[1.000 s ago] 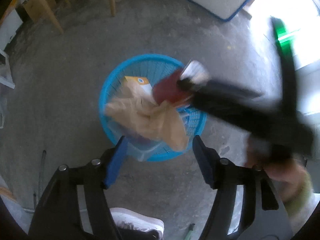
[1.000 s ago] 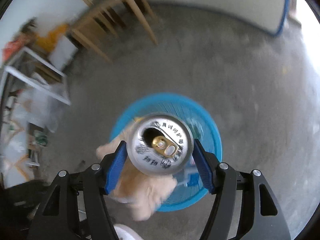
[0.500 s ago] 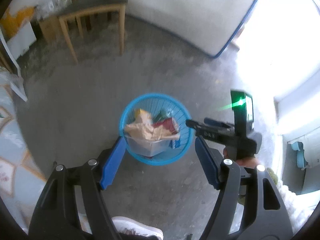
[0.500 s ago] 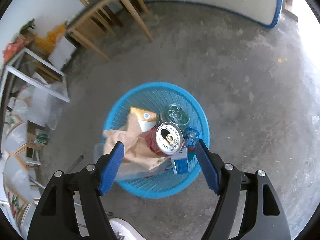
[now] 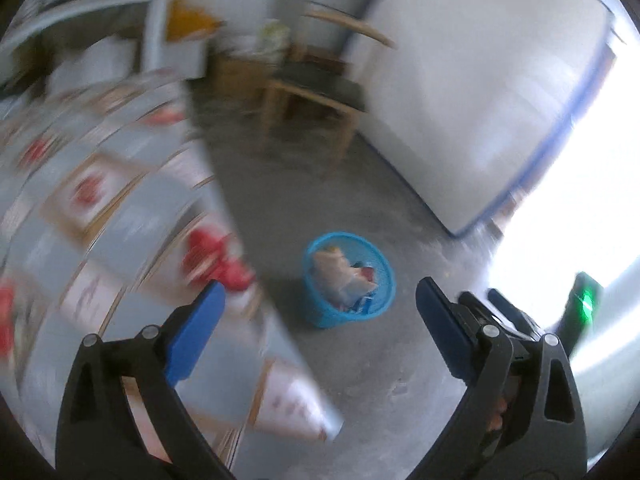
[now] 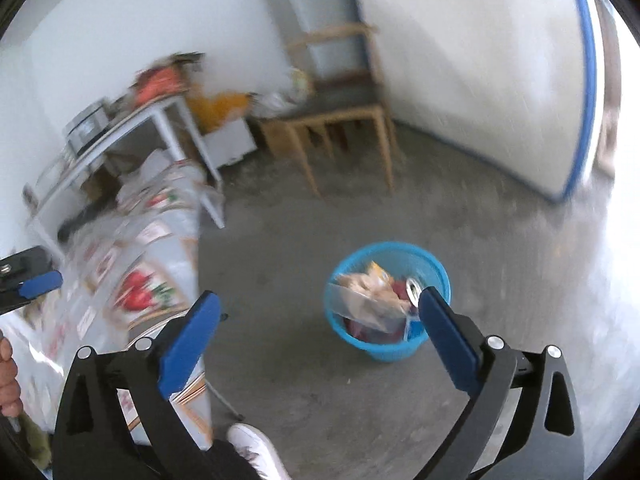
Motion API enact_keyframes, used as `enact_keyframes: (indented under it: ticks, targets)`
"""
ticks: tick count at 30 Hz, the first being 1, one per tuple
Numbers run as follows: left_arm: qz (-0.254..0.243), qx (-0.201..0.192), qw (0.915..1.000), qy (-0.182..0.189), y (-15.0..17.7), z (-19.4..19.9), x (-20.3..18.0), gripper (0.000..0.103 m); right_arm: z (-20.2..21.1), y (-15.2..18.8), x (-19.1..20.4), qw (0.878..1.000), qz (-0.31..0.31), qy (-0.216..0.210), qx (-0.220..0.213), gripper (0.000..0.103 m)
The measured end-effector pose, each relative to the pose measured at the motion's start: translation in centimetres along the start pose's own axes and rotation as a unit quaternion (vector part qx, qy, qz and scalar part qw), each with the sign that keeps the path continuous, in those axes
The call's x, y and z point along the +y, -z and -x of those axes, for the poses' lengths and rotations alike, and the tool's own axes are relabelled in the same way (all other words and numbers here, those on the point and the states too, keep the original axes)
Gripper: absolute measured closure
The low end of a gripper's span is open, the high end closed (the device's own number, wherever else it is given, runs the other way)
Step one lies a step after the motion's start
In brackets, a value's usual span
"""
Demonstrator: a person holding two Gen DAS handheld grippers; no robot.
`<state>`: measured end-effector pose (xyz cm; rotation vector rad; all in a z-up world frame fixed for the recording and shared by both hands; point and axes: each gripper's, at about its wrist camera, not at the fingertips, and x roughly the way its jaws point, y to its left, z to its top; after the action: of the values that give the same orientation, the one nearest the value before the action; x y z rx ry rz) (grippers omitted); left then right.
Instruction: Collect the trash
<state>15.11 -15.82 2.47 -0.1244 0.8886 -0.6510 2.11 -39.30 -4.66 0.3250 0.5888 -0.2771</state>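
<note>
While the blue bin (image 6: 387,300) of trash sits on the floor (image 6: 500,260) far ahead, the left claw (image 5: 318,320) and right claw (image 6: 320,328) are opening wide, both empty.

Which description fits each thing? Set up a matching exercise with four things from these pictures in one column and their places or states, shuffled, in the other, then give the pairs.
Things:
1. basket
2. can
3. chair
4. right gripper

Descriptions:
A. stands against the white wall
B. lies among the rubbish in the basket
C. blue, standing on the concrete floor
D. jaws opening, nothing between them

Pairs: 1-C, 2-B, 3-A, 4-D
</note>
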Motion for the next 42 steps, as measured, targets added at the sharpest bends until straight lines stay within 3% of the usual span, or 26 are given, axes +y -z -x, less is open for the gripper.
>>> enact_keyframes:
  ticks: [6, 12, 14, 19, 24, 28, 37, 42]
  targets:
    - [0.057, -0.067, 0.9909, -0.102, 4.7, 4.7, 4.3, 0.008, 4.2, 0.2, 7.0, 0.996, 0.067, -0.020, -0.062, 0.006]
    - [0.107, -0.088, 0.9763, -0.166, 7.5, 8.2, 6.0, 0.009, 5.9, 1.1, 12.7, 0.992, 0.114, -0.035, -0.045, 0.006]
    - [0.102, -0.096, 0.9700, -0.198, 8.4, 9.2, 5.8, 0.009, 6.4, 1.6, 14.1, 0.991, 0.120, -0.035, -0.039, 0.006]
    - [0.062, -0.111, 0.9625, -0.240, 9.3, 10.6, 5.1, 0.008, 7.0, 2.3, 16.3, 0.989, 0.140, -0.004, -0.035, 0.006]
    - [0.051, -0.110, 0.9655, -0.231, 10.5, 11.2, 5.0, 0.009, 7.7, 2.9, 16.4, 0.987, 0.150, 0.039, -0.038, 0.006]
    - [0.063, -0.100, 0.9628, -0.243, 11.4, 11.1, 5.1, 0.009, 8.4, 3.7, 15.9, 0.987, 0.141, 0.058, -0.040, 0.006]
    - [0.042, -0.036, 0.9696, -0.238, 13.6, 9.4, 3.6, 0.009, 9.0, 6.5, 13.2, 0.987, 0.120, 0.107, 0.012, 0.006]
    - [0.021, -0.037, 0.9679, -0.248, 13.8, 9.3, 2.3, 0.009, 9.4, 7.9, 11.3, 0.987, 0.100, 0.122, 0.031, 0.006]
